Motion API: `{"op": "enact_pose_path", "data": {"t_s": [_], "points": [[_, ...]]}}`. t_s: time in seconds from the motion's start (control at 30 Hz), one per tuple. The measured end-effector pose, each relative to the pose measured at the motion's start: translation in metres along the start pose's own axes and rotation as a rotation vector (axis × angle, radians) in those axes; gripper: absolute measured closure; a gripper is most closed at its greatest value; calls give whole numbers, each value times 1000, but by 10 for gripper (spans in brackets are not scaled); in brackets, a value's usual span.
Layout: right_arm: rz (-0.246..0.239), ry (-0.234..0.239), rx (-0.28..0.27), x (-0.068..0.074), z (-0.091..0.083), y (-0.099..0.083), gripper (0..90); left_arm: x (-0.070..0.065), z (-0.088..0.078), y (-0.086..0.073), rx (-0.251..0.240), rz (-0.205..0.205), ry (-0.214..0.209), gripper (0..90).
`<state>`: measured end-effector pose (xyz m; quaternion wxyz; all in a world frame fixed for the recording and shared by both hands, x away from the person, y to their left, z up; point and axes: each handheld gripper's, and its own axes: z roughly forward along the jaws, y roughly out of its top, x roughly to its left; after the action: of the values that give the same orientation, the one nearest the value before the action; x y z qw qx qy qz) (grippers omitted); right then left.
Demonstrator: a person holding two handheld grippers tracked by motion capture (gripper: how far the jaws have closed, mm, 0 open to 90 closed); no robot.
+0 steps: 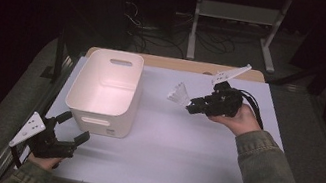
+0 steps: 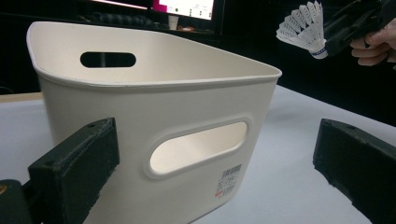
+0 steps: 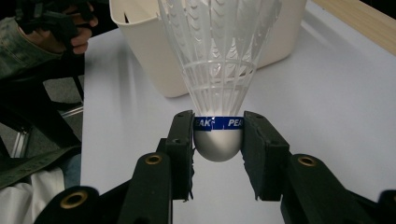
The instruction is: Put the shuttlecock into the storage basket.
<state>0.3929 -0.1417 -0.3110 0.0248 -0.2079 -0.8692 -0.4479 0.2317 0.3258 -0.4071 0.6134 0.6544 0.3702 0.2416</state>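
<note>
**Shuttlecock gripped in the air, to the right of the white bin**

From my remote station I see the right gripper (image 1: 189,107) holding a white shuttlecock (image 1: 178,95) above the table (image 1: 178,165). In the right gripper view the two black jaws press on both sides of the rounded cork, just at the blue band, and the feather skirt points away from the gripper. In the high view, the shuttlecock hangs in the air to the right of the white bin (image 1: 81,88), not touching it and not over its opening.

The left gripper (image 1: 74,127) is low at the near left corner of the table, just beside the front wall of the bin. In the left gripper view its jaws stand wide apart with nothing between the pads; the bin wall with the handle slot and a small barcode label (image 2: 229,179) is directly in front of them.

The bin stands upright on the table, and its inside looks empty as far as I can see.
</note>
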Motion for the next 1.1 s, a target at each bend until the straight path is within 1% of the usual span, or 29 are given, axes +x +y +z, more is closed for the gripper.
{"op": "enact_pose_path", "data": {"t_s": [0.07, 0.2, 0.27, 0.3, 0.33, 0.37, 0.47, 0.5, 0.53, 0.6, 0.63, 0.73, 0.77, 0.87, 0.93, 0.97, 1.0, 1.07, 1.1], "points": [[4, 9, -1, 1, 2, 4, 636, 0, 0, 0, -3, 0, -1, 0], [-3, 14, -1, 3, 5, 11, 636, 0, 0, 0, -6, 0, -2, 0], [-17, 16, 4, 4, 7, 15, 636, 0, 0, 0, -6, -4, -1, 0], [-36, 9, 9, 4, 8, 17, 637, 0, 0, 0, -6, -3, -1, 0], [-32, 16, 5, 5, 9, 19, 636, 0, 0, 0, -6, 0, -3, 0], [-42, 12, 4, 5, 10, 21, 636, 0, 0, 0, -5, -1, -2, 0], [-49, 19, 0, 7, 15, 26, 636, 0, 0, 0, -5, -2, -2, 0], [-43, 21, 3, 8, 16, 27, 636, 0, 0, 0, -6, -4, -1, 0], [-56, 18, 9, 8, 18, 29, 636, 0, 0, 0, -5, -3, -1, 0], [-56, 21, 16, 9, 21, 31, 637, -1, 0, 0, -4, -4, 0, 0], [-69, 20, 16, 9, 23, 32, 636, 0, 0, 0, -6, -3, 0, 0], [-66, 26, 25, 10, 27, 36, 637, 0, 0, 0, -6, -3, -1, 0], [-73, 30, 28, 10, 28, 38, 636, 0, 0, 0, -6, -3, -1, 0], [-75, 33, 35, 12, 31, 41, 636, 0, 0, 0, -6, -3, -1, 0], [-85, 32, 39, 12, 32, 44, 637, 0, 0, 0, -12, -5, -3, 0], [-74, 35, 46, 13, 32, 45, 637, 0, 0, 0, -13, -5, -3, 0], [-86, 34, 41, 13, 32, 47, 637, 0, 0, 0, -12, -4, -3, 0], [-78, 34, 54, 14, 33, 50, 637, 0, 0, 0, -13, -4, -3, 0], [-86, 34, 58, 14, 34, 51, 636, 0, 0, 0, -13, -2, -4, 0]]}}
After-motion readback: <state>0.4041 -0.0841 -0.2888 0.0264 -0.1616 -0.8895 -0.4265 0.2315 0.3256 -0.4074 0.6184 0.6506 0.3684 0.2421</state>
